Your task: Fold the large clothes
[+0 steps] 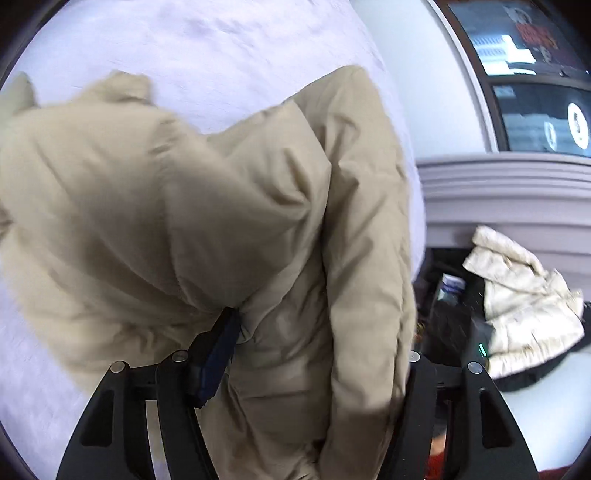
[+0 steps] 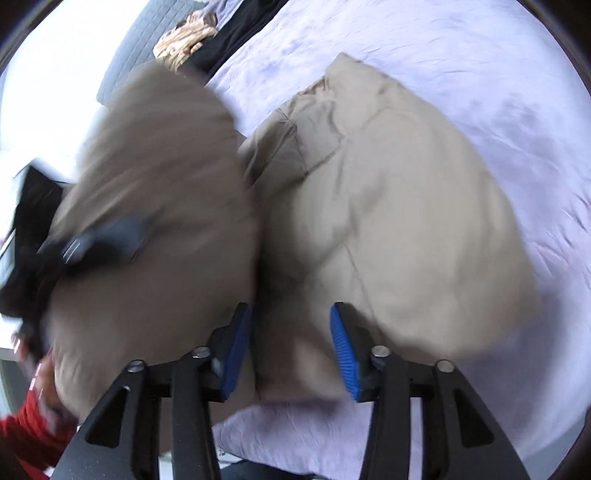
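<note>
A large beige puffer jacket (image 1: 207, 206) lies bunched on a pale lilac bed sheet (image 1: 207, 44). My left gripper (image 1: 295, 347) has thick jacket fabric between its fingers; one dark finger pad (image 1: 218, 350) shows, the other is hidden under the cloth. In the right wrist view the jacket (image 2: 399, 206) fills the middle. My right gripper (image 2: 291, 350) stands open with blue pads (image 2: 343, 354), its fingers on either side of the jacket's near edge. The left gripper (image 2: 96, 243) shows blurred at the left, buried in a raised fold.
A cream puffer jacket (image 1: 524, 302) lies on dark things beside the bed at the right. A white moulded ledge (image 1: 509, 192) and dark window are behind. A black garment (image 2: 236, 29) and a tan item (image 2: 188, 37) lie at the bed's far edge. A red sleeve (image 2: 26, 432) is low left.
</note>
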Demonstrator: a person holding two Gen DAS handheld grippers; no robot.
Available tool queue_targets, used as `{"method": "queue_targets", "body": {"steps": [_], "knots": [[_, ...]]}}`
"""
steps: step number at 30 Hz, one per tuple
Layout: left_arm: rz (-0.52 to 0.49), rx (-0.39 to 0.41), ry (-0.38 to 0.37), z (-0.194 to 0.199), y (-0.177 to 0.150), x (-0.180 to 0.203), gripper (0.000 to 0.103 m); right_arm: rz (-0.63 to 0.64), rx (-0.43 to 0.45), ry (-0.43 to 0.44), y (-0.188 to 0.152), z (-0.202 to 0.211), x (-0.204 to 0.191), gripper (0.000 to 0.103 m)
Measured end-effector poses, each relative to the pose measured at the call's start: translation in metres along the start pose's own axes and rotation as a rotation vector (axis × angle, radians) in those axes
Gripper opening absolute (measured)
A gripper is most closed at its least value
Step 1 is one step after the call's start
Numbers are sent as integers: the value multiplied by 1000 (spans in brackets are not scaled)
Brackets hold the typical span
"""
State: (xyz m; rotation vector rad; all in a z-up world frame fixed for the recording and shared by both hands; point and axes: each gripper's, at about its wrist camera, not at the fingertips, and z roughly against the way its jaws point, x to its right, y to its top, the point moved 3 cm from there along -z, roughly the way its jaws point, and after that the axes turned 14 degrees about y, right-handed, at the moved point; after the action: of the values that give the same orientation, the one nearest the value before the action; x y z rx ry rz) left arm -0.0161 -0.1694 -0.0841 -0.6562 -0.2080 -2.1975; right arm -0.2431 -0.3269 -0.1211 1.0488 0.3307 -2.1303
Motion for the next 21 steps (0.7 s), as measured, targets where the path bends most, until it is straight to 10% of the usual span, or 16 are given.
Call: {"method": "queue_targets", "body": {"steps": [9, 16, 18, 21], "knots": [[-10, 22, 58, -18, 12, 0, 65, 139, 59, 104, -51, 45, -51, 81], [-114, 403, 229, 49, 2, 42, 65, 243, 98, -157, -27, 2, -81, 78], [-82, 484, 336, 63, 2, 25, 65, 247, 125, -201, -24, 4, -79, 32], [6, 480, 502, 56, 14, -27, 65, 171, 148, -200, -22, 12, -60, 16]]}}
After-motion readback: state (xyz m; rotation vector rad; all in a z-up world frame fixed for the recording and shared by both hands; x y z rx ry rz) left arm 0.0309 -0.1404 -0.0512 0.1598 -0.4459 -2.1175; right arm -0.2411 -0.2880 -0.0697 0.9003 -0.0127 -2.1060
